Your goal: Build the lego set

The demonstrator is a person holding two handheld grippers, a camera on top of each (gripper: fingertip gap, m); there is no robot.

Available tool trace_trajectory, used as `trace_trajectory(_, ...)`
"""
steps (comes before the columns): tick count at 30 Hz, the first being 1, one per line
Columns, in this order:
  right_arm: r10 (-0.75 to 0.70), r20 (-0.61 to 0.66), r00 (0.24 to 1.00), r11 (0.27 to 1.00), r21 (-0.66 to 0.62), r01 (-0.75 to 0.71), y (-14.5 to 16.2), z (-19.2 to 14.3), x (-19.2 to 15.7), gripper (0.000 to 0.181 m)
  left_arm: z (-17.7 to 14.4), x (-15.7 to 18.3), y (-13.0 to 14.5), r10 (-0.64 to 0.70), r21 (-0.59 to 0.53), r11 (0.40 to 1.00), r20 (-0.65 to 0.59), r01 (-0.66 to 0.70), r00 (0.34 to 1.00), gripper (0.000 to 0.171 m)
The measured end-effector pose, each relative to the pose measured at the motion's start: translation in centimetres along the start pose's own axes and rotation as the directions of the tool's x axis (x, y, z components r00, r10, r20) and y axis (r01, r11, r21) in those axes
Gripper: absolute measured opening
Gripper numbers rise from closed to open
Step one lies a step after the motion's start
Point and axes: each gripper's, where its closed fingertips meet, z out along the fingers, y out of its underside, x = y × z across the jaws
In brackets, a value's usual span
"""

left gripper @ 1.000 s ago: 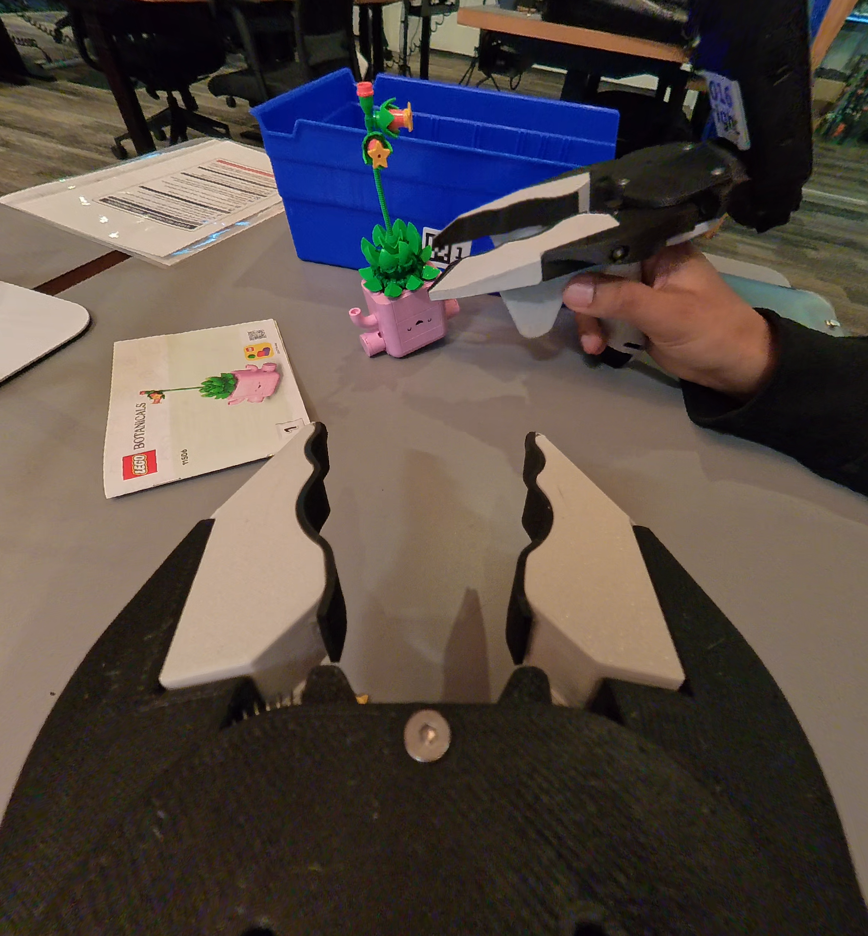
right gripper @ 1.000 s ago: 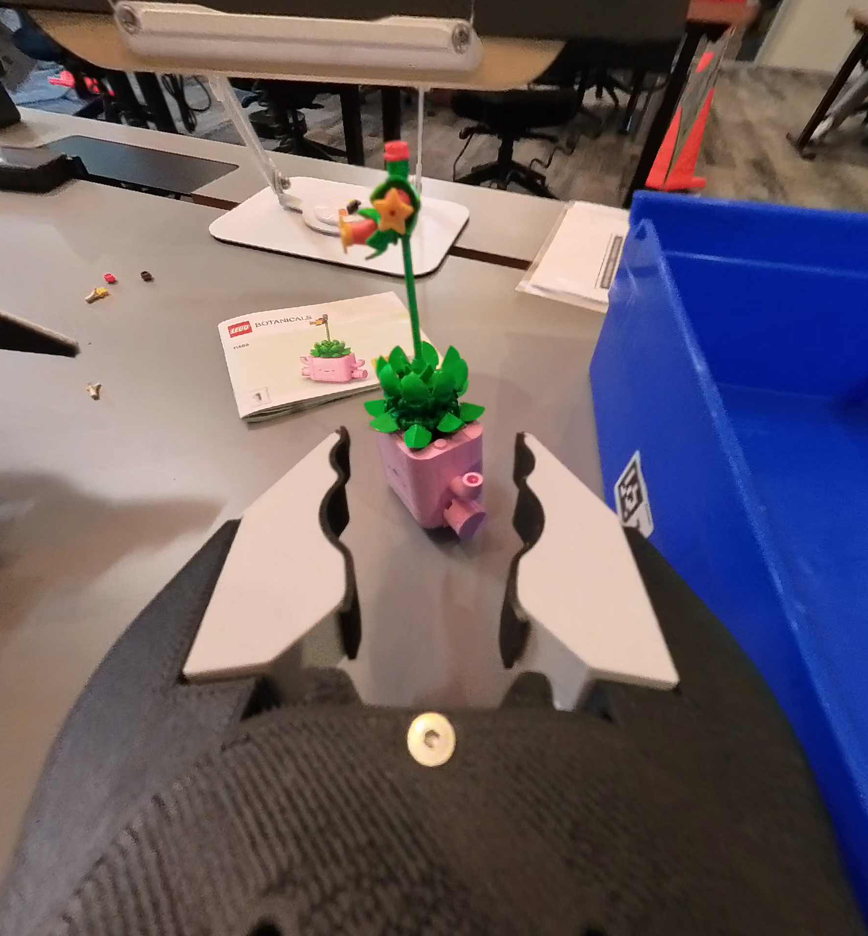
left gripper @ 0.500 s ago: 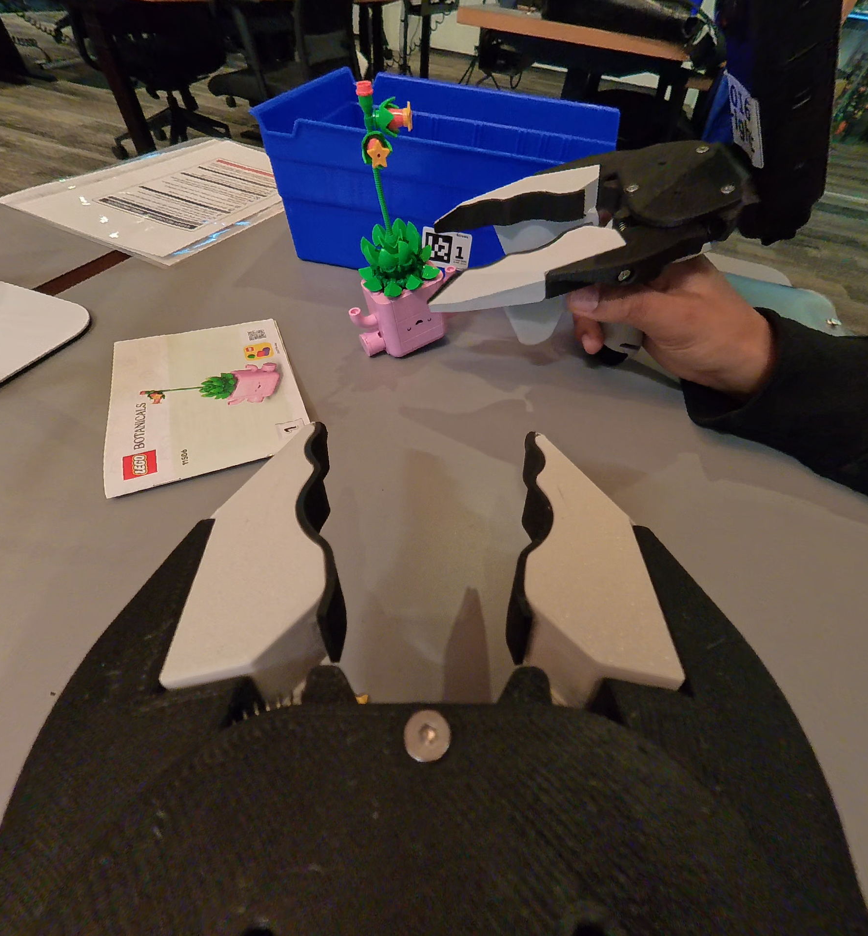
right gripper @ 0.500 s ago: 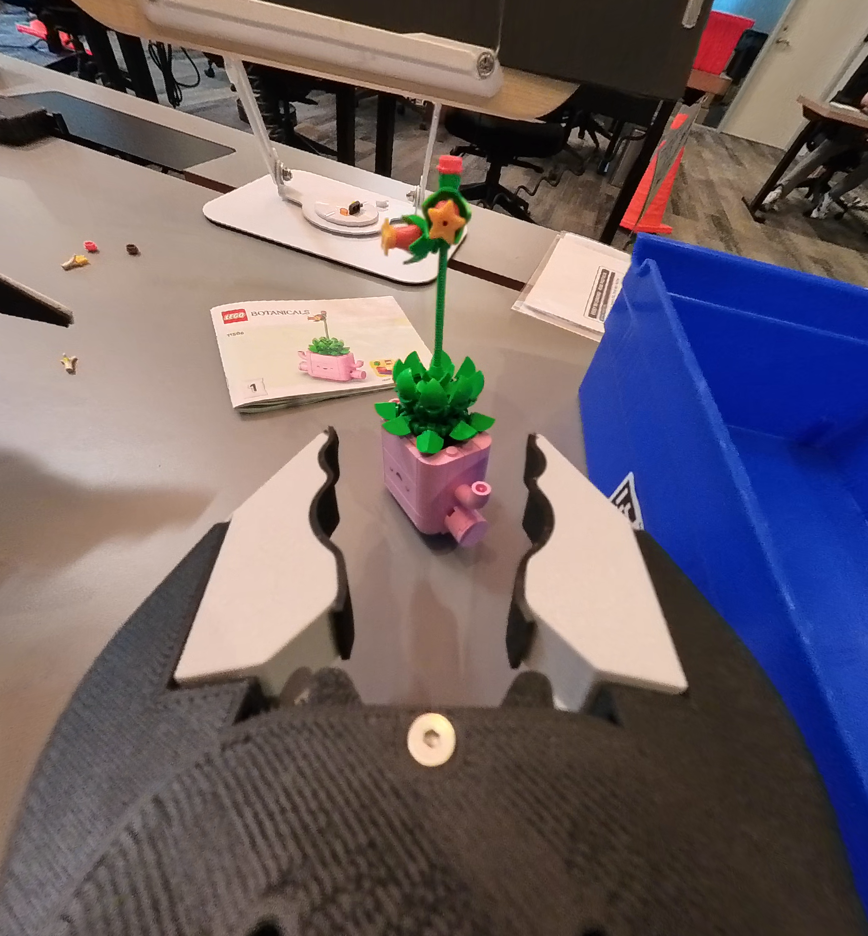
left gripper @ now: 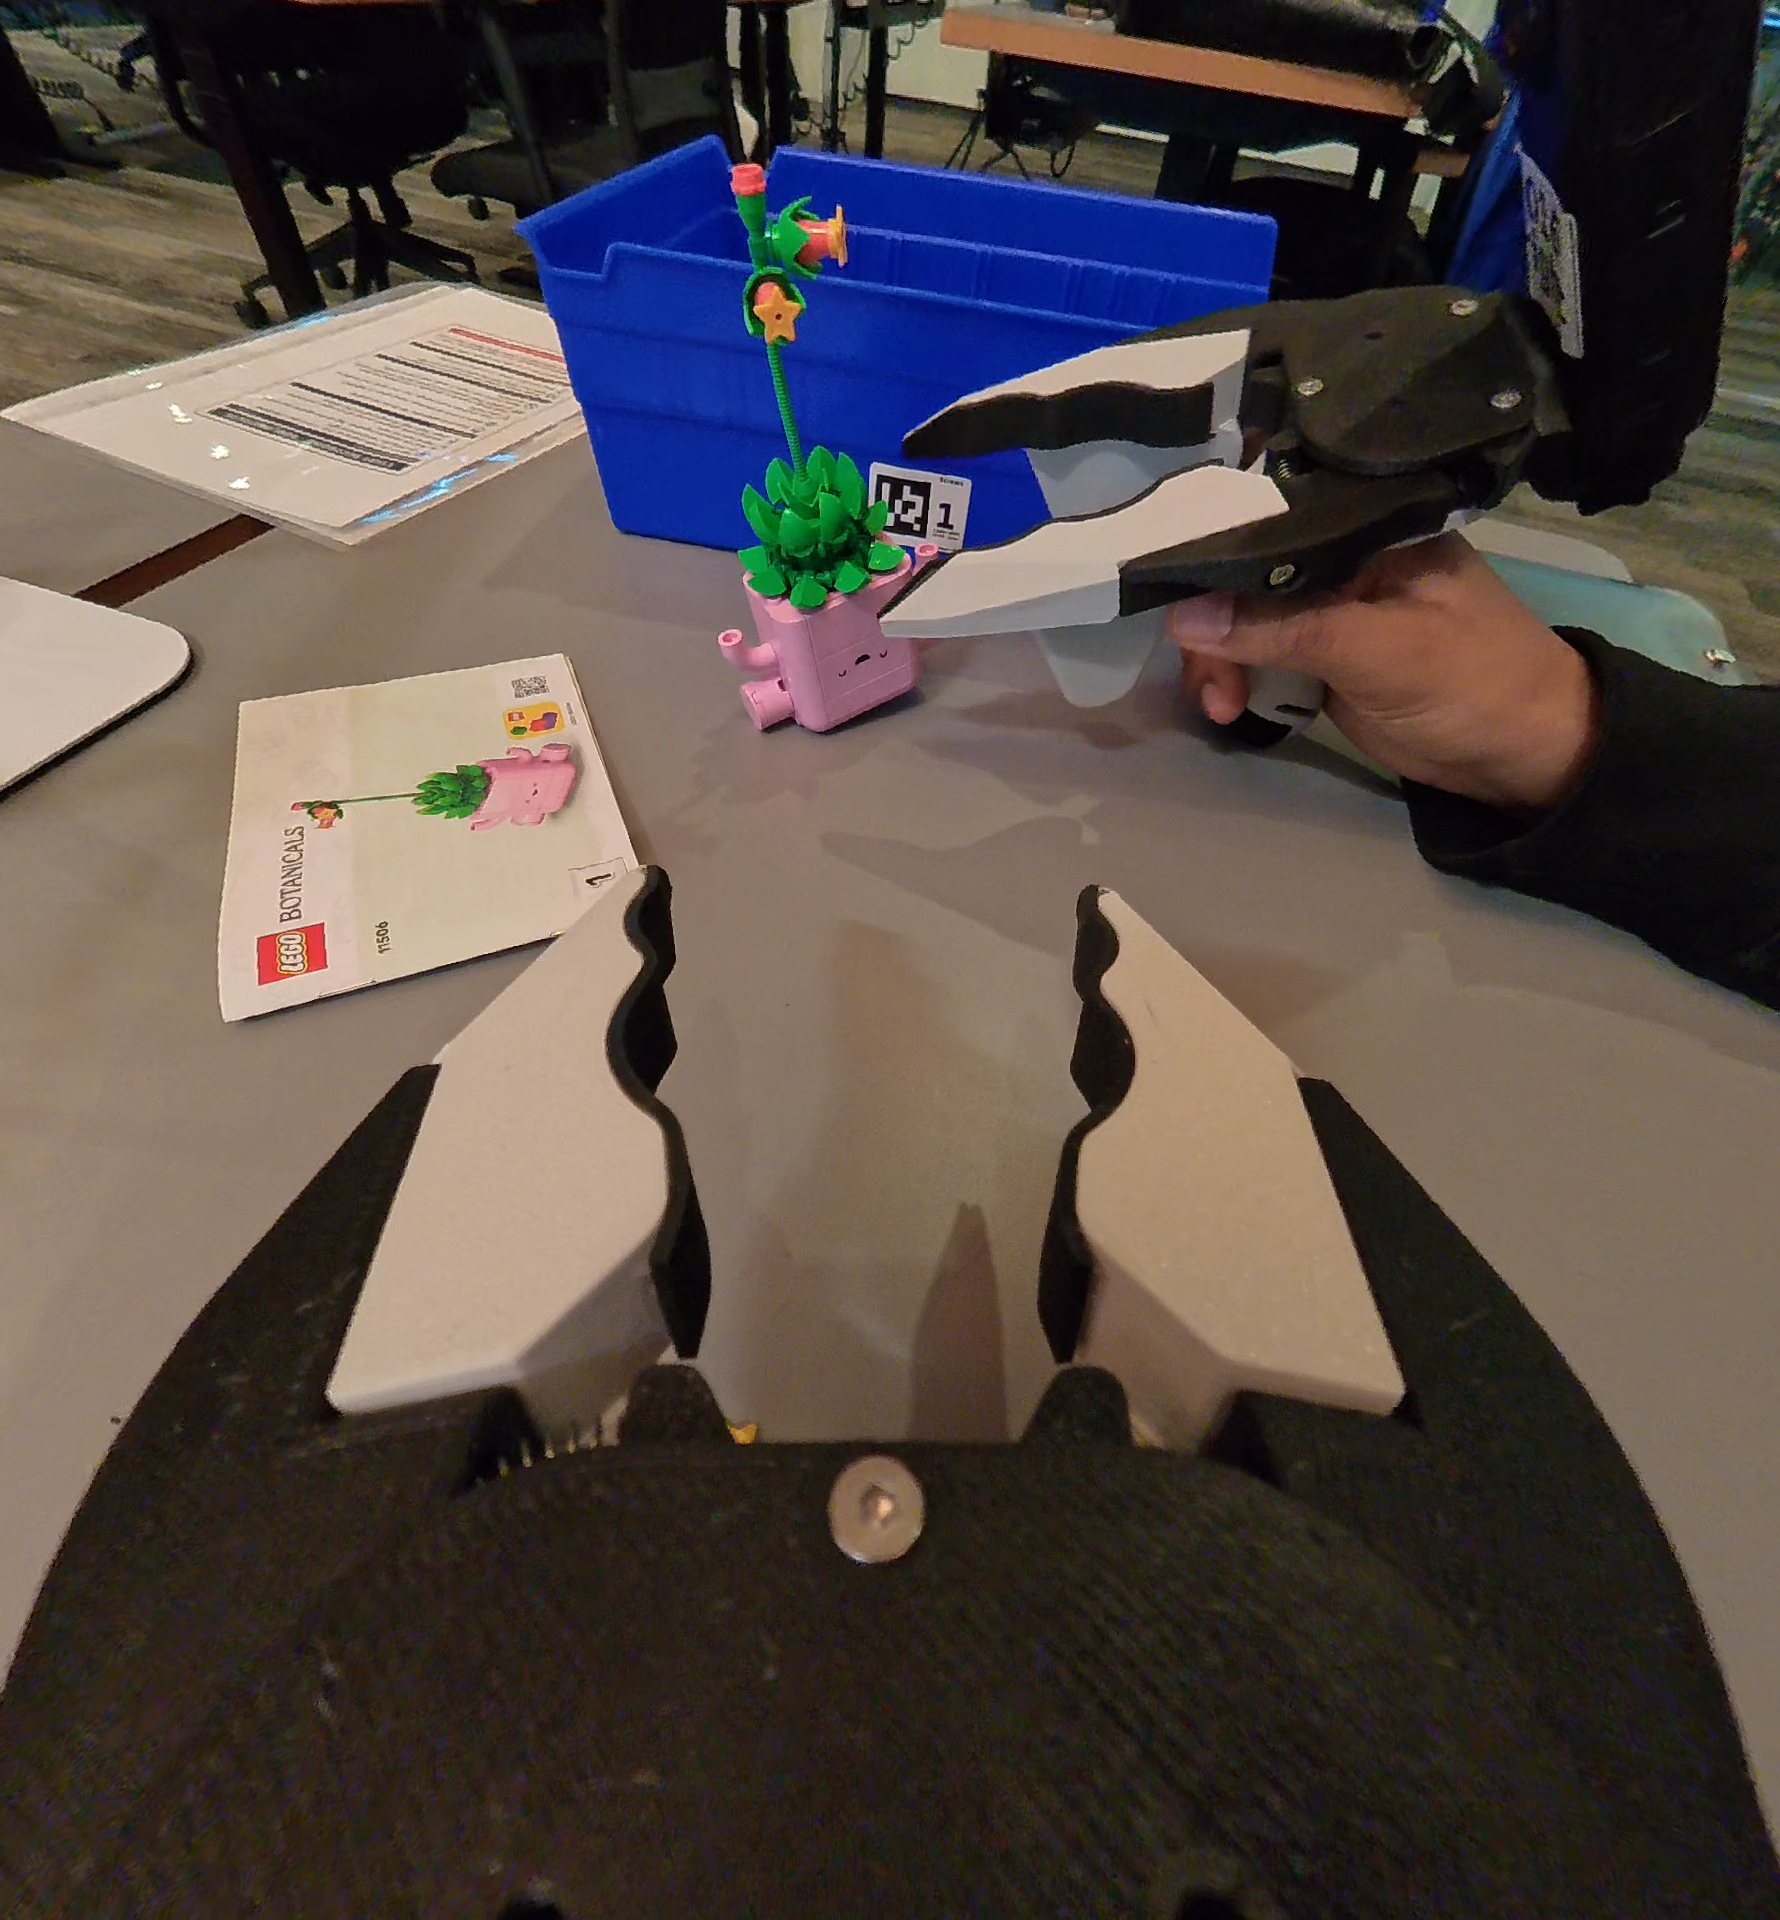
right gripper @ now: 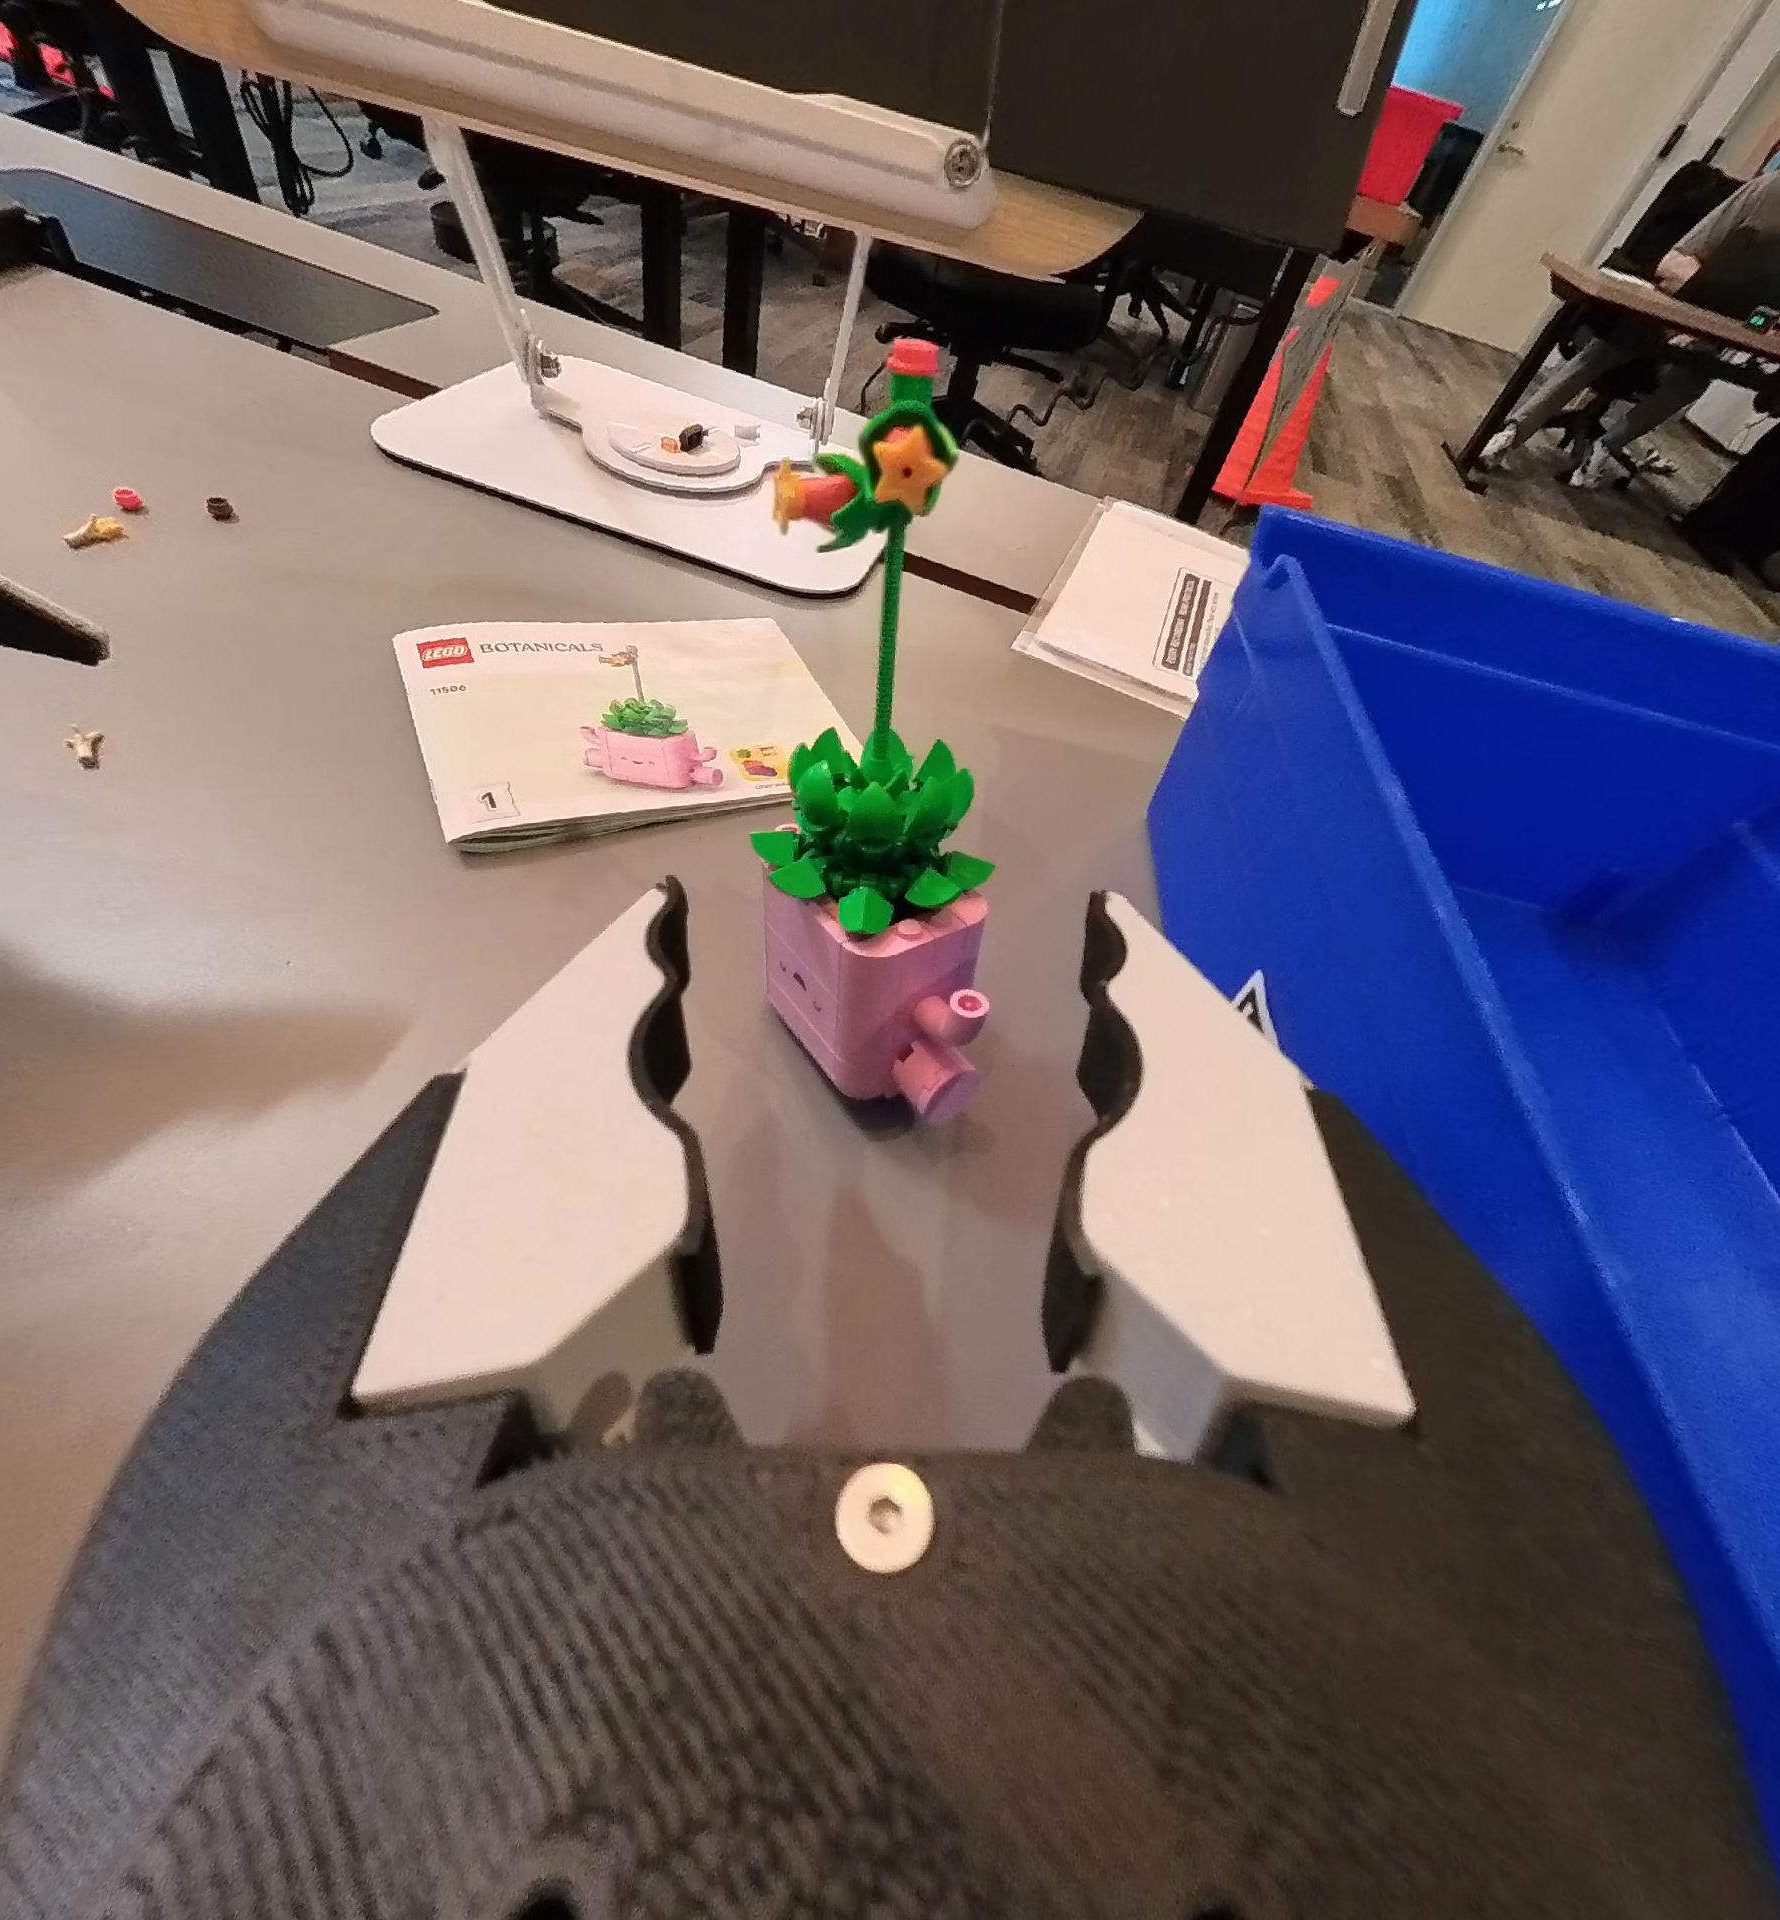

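Note:
A lego plant (left gripper: 826, 634) stands upright on the grey table: a pink square pot, green leaves and a tall green stem with red and orange flowers. It also shows in the right wrist view (right gripper: 870, 977). My right gripper (right gripper: 878, 914) is open and empty, its fingertips on either side of the pot without touching it. In the left wrist view the right gripper (left gripper: 901, 530) is just right of the pot, held by a hand. My left gripper (left gripper: 870, 899) is open and empty, low over bare table, well in front of the plant.
A blue bin (left gripper: 917, 343) stands right behind the plant, also in the right wrist view (right gripper: 1551, 935). The instruction booklet (left gripper: 418, 831) lies left of the plant. A few loose small pieces (right gripper: 96, 530) lie far left. A white stand base (right gripper: 637, 468) and a laminated sheet (left gripper: 346, 405) lie beyond.
My right gripper has risen and tilted while staying open around the pot. The plant and my left gripper have not moved.

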Motion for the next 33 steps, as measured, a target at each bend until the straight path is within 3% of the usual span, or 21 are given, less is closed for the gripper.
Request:
trace_trajectory(28,-0.004,-0.017,1.000,0.999,0.048,0.005,-0.6,-0.4,0.1,0.071,0.2,0.0,0.5,0.059,-0.039,0.998,0.034,-0.058,0.998,0.076)
trace_trajectory(30,-0.005,-0.031,1.000,0.997,0.071,0.007,-0.9,-0.8,0.3,0.066,0.1,-0.1,0.8,0.061,-0.067,0.996,0.046,-0.058,0.997,0.075)
trace_trajectory(33,0.011,-0.009,1.000,0.984,0.176,-0.009,-2.9,-2.6,0.1,0.036,-0.5,-0.9,1.4,0.104,-0.148,0.985,0.104,-0.088,0.989,0.055)
